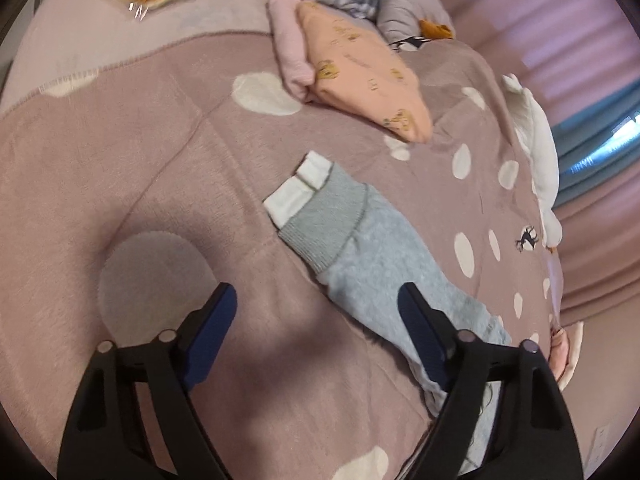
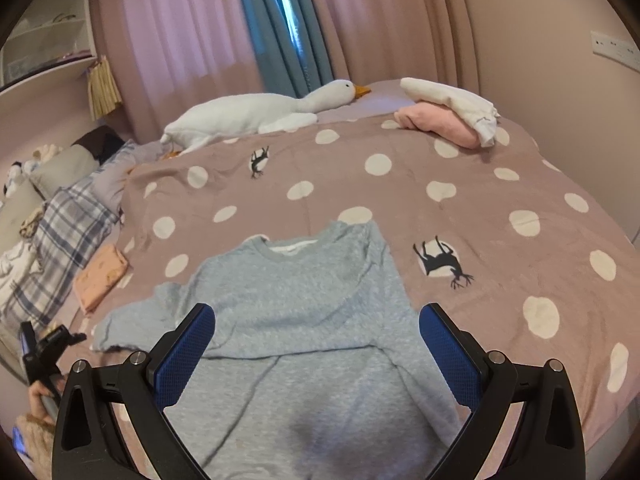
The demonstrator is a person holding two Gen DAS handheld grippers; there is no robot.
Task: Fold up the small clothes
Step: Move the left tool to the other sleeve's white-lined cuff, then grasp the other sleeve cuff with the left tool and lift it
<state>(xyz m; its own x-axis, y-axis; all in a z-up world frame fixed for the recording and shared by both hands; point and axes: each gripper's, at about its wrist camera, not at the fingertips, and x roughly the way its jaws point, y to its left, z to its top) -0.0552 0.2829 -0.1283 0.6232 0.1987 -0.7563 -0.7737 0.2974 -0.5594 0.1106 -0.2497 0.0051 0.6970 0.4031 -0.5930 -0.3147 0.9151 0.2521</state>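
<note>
So the grey sweatshirt (image 2: 304, 320) is lying flat on the spotted blanket (image 2: 500, 184), filling the lower middle of the right wrist view with its collar pointing up the frame. One sleeve looks like it's folded across the chest already, making that diagonal crease. The other sleeve (image 1: 360, 248) is stretching out straight through the middle of the left wrist view, white-and-grey cuff toward the upper left. So I'd say this one is only just getting started.

The left gripper (image 1: 316, 308) is hovering with its jaws spread wide, holding nothing, one finger over bare blanket and the other over the sleeve. The right gripper (image 2: 316, 340) is also gaping wide and empty, above the sweatshirt body.

Done pile, as far as I can tell: a folded peach garment (image 1: 360, 76) with a pink one (image 1: 288, 48) beside it, sitting at the upper middle of the left view. Another pink and white stack (image 2: 452, 116) is sitting upper right in the right view, near the plush goose (image 2: 256, 112); can't tell if that's folded or waiting.

Probably left: tuck in that loose sleeve, fold the body, stack it.
</note>
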